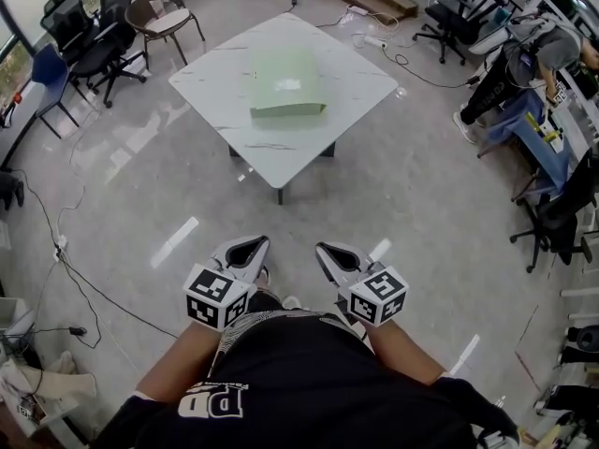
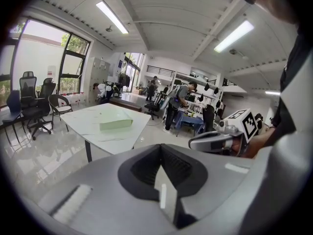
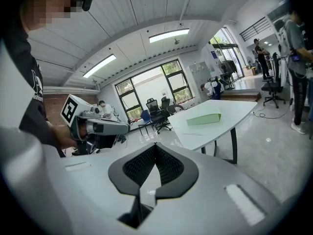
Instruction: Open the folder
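Note:
A pale green folder point(image 1: 285, 84) lies closed on the white square table point(image 1: 234, 68), well ahead of me. It also shows as a flat green block in the left gripper view point(image 2: 116, 124) and in the right gripper view point(image 3: 204, 118). Both grippers are held close to my body, over the floor and far short of the table. My left gripper point(image 1: 255, 243) is shut with nothing in it, its tips meeting point(image 2: 161, 149). My right gripper point(image 1: 324, 249) is likewise shut and empty point(image 3: 155, 147). They hang side by side, a short gap apart.
Black office chairs point(image 1: 89, 31) and a brown chair point(image 1: 165, 15) stand beyond the table's left corner. Cables point(image 1: 65, 251) trail over the grey floor at left. A person point(image 1: 524, 64) leans over a cluttered workbench at right, with more chairs point(image 1: 552, 218) nearby.

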